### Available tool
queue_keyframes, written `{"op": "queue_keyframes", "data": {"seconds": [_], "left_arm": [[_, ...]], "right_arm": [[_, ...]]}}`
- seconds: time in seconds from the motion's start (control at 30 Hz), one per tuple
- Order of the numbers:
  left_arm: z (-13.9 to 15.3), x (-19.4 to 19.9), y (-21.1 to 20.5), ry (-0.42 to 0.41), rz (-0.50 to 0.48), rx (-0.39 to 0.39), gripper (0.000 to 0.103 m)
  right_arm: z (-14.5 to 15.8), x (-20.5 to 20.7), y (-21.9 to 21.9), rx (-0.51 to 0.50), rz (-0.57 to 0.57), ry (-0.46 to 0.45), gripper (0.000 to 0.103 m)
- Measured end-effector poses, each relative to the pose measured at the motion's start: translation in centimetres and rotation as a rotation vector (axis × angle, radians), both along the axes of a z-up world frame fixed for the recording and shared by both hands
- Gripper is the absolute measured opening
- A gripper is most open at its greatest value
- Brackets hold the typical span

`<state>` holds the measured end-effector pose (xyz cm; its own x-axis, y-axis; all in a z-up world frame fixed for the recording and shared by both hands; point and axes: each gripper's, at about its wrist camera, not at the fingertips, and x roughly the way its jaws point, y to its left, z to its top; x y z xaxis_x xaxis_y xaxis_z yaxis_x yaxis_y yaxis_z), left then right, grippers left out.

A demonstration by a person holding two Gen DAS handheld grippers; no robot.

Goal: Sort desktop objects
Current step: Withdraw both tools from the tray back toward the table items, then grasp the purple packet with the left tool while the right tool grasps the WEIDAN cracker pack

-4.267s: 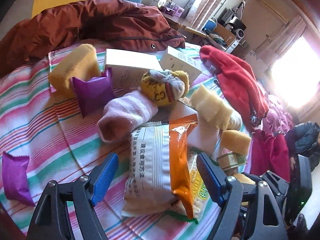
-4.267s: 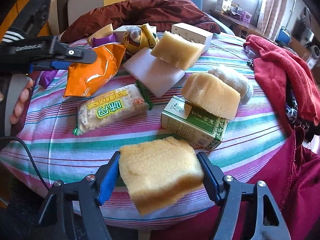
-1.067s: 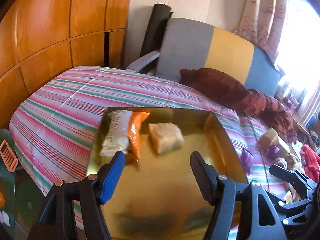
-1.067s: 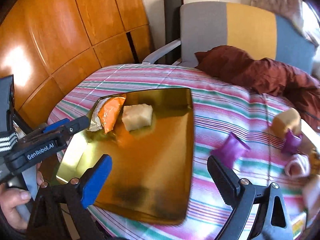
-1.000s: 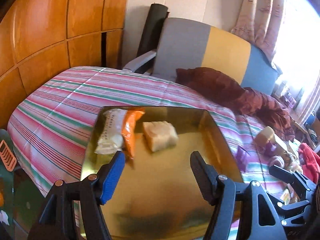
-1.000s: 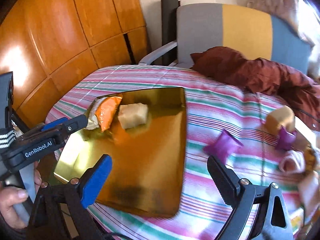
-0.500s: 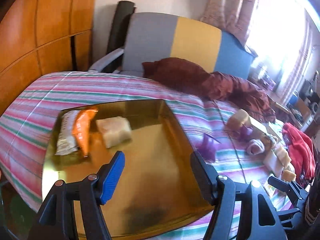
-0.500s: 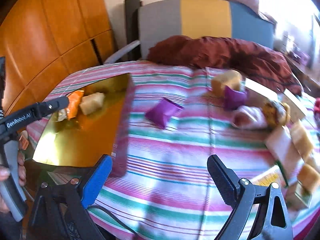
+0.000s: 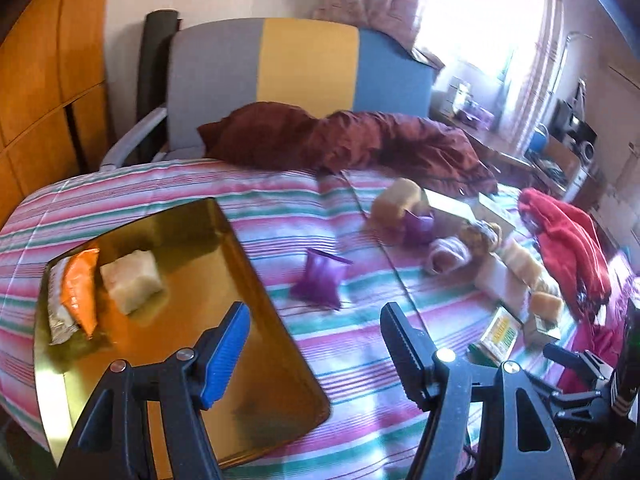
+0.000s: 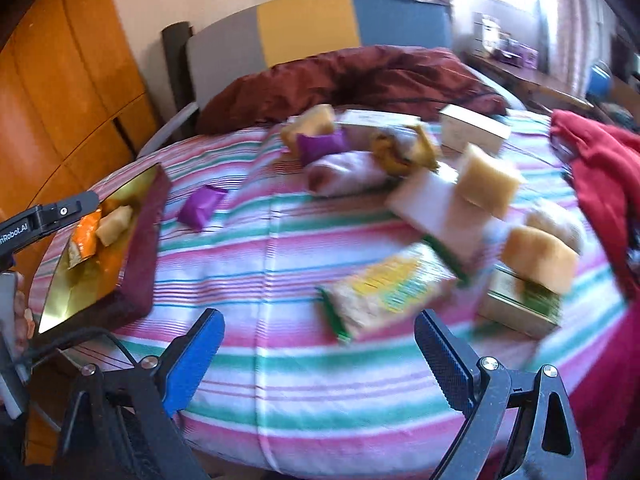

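Hovering over the striped tablecloth (image 9: 280,216), left gripper (image 9: 316,344) has jaws spread wide, nothing between them. Right gripper (image 10: 320,352) likewise gapes empty (that view is motion-blurred). Gold tray (image 9: 192,232) sits at the table's left side, holding an orange snack bag (image 9: 80,288) and a pale sponge (image 9: 132,280) side by side. Purple packet (image 9: 320,280) lies alone on the cloth, just right of the tray. Farther right is the pile: cracker pack (image 10: 384,288), green box (image 10: 520,304) with a yellow sponge (image 10: 540,260) on it, pink sock (image 10: 344,176), second purple packet (image 10: 320,144). Red cloth (image 9: 568,240) at the far edge.
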<state>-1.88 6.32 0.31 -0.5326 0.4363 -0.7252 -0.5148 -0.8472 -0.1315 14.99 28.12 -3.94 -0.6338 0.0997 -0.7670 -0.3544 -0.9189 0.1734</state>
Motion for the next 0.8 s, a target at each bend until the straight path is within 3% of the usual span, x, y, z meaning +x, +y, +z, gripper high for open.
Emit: {"op": "queue_keyframes", "data": {"seconds": [0.2, 0.3, 0.47, 0.8], "left_arm": [[-1.0, 0.0, 1.2, -0.032, -0.04, -0.019, 0.069], [-1.4, -0.1, 1.6, -0.038, -0.055, -0.038, 0.069], [-1.9, -1.1, 2.1, -0.06, -0.086, -0.049, 0.069], [-2.5, -5.2, 4.6, -0.058, -0.181, -0.11, 0.069]], "right_arm": [[-1.4, 1.8, 2.8, -0.045, -0.062, -0.036, 0.091], [-2.5, 1.5, 3.8, -0.165, -0.096, -0.036, 0.091], [-4.2, -0.1, 4.6, -0.271, -0.146, -0.061, 0.087], [-5.0, -4.2, 4.9, -0.232, -0.176, -0.114, 0.09]]}}
